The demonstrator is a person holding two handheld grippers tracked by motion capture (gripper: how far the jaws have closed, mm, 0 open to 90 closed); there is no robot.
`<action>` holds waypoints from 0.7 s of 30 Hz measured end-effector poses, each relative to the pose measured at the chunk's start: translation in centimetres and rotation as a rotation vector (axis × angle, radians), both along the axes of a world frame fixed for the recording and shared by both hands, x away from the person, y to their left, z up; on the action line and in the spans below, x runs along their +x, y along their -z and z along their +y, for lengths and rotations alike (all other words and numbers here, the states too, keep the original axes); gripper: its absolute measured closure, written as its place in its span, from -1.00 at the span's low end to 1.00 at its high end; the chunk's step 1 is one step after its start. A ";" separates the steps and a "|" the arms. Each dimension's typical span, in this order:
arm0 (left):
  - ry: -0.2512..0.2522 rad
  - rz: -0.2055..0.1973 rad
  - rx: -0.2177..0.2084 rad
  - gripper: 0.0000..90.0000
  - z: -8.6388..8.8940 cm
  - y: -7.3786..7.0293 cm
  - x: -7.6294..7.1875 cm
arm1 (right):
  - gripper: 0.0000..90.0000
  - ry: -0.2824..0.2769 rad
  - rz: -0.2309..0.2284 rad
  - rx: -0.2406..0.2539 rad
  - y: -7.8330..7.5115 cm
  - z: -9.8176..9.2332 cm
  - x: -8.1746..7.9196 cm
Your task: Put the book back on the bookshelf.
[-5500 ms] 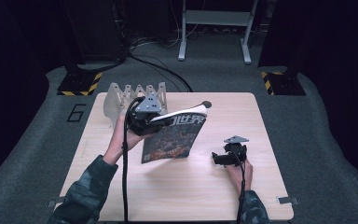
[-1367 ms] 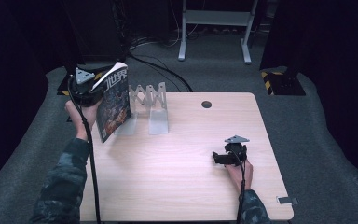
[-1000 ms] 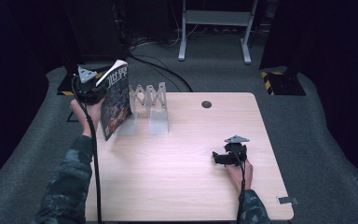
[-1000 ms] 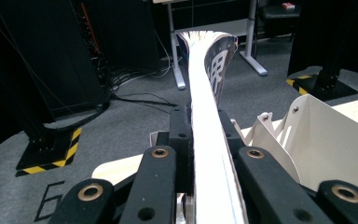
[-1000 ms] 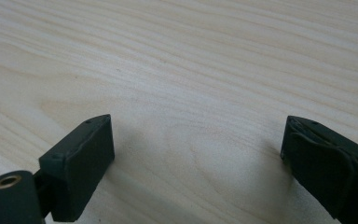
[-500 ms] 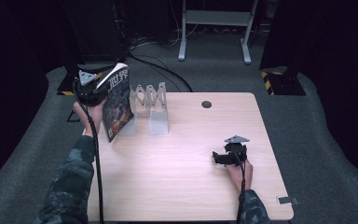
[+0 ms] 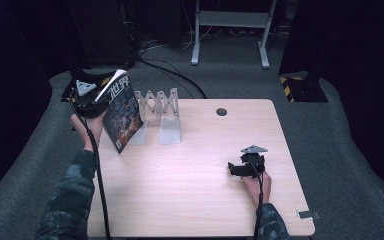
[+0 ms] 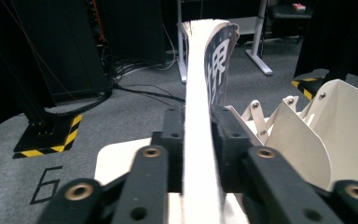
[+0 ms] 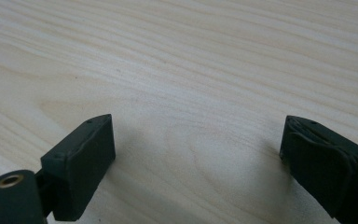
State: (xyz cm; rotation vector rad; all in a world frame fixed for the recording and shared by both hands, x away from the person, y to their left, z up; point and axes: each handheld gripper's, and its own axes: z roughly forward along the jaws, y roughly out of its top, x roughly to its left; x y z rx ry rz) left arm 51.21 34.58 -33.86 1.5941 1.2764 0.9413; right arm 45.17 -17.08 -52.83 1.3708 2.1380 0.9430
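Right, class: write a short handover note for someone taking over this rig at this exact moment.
Left tongs: shut on the magazine, held upright by its page edge at the table's far-left corner, just left of the white expanding file rack.
Right tongs: open, holding nothing, resting low over the bare wooden table near its right side.
Done: magazine is lifted and brought next to the rack.
Left, probably: slide the magazine into a rack slot, release, withdraw. It is not in a slot yet.
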 end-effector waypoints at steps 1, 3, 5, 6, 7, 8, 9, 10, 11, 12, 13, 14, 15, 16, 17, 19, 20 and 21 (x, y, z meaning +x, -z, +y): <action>-0.001 0.004 0.009 0.53 0.0 -0.1 -0.2 | -0.79 -0.001 -0.001 -0.001 0.0 0.0 0.0; 0.002 0.004 0.008 0.39 0.0 -0.2 -0.2 | -0.79 0.001 0.000 0.000 0.0 0.0 0.0; -0.001 0.014 0.016 0.19 0.1 -0.4 -0.5 | -0.79 0.001 0.000 0.000 0.0 0.0 0.0; 0.001 0.016 0.013 0.12 0.1 -0.4 -0.6 | -0.79 0.000 -0.001 -0.004 0.0 0.0 0.0; 0.004 0.015 0.015 0.06 0.1 -0.5 -0.8 | -0.79 0.000 0.000 0.000 0.0 0.0 0.0; 0.005 0.012 0.021 -0.02 0.0 -0.5 -1.0 | -0.79 0.000 0.000 0.000 0.0 0.0 0.0; 0.010 0.013 0.028 -0.08 0.0 -0.6 -1.2 | -0.79 0.000 0.000 0.000 0.0 0.0 0.0; 0.012 0.008 0.023 -0.16 -0.1 -0.7 -1.4 | -0.79 0.001 0.000 0.000 0.0 0.0 0.0; 0.017 0.005 0.021 -0.23 -0.1 -0.7 -1.6 | -0.79 0.000 0.000 0.000 0.0 0.0 0.0; 0.025 0.018 0.031 -0.29 -0.1 -0.8 -1.8 | -0.79 0.000 0.000 0.000 0.0 0.0 0.0; 0.026 0.011 0.024 -0.35 -0.2 -0.8 -1.9 | -0.79 0.000 0.000 0.000 0.0 0.0 0.0; 0.029 0.019 0.027 -0.41 -0.2 -0.9 -2.1 | -0.79 0.001 0.000 0.000 0.0 0.0 0.0; 0.032 0.024 0.037 -0.45 -0.2 -0.9 -2.3 | -0.79 0.001 0.000 0.000 0.0 0.0 0.0; 0.036 0.026 0.031 -0.49 -0.2 -0.9 -2.4 | -0.78 0.001 0.000 0.000 0.0 0.0 0.0; 0.037 0.027 0.026 -0.54 -0.3 -0.9 -2.5 | -0.78 0.001 0.000 0.000 0.0 0.0 0.0; 0.041 0.026 0.041 -0.57 -0.2 -1.0 -2.9 | -0.78 0.001 0.000 0.000 0.0 0.0 0.0; 0.040 0.020 0.042 -0.59 -0.3 -0.9 -3.1 | -0.78 0.003 0.002 0.001 0.0 0.0 0.0; 0.041 0.022 0.046 -0.62 -0.2 -0.8 -3.3 | -0.78 0.001 -0.001 0.000 0.0 0.0 0.0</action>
